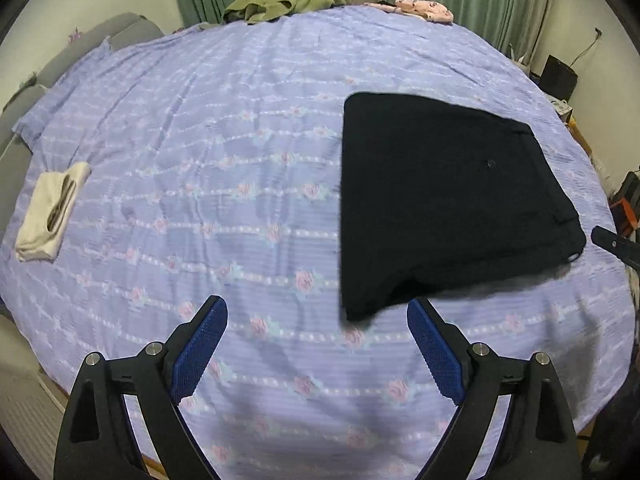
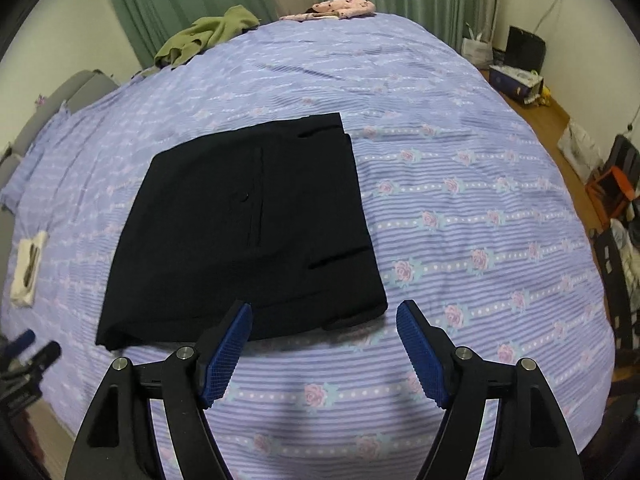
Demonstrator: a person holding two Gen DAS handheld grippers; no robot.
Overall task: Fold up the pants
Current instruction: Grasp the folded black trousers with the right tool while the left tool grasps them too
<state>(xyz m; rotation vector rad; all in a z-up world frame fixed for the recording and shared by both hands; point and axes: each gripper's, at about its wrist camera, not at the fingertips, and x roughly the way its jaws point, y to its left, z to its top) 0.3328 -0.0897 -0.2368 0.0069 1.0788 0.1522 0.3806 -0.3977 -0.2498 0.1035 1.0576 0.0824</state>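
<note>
We count one pair of black pants, folded into a flat, roughly square packet, right of centre in the left wrist view. We count two grippers: the left gripper and the right gripper, each at the bottom of its own view with two blue ribbed pads spread apart, four pads in all. We count three other cloth items: one folded cream cloth at the left edge, one crumpled olive-green garment at the upper middle, and one pink patterned garment at the upper right. All lie on one lilac bedspread with rose print.
</note>
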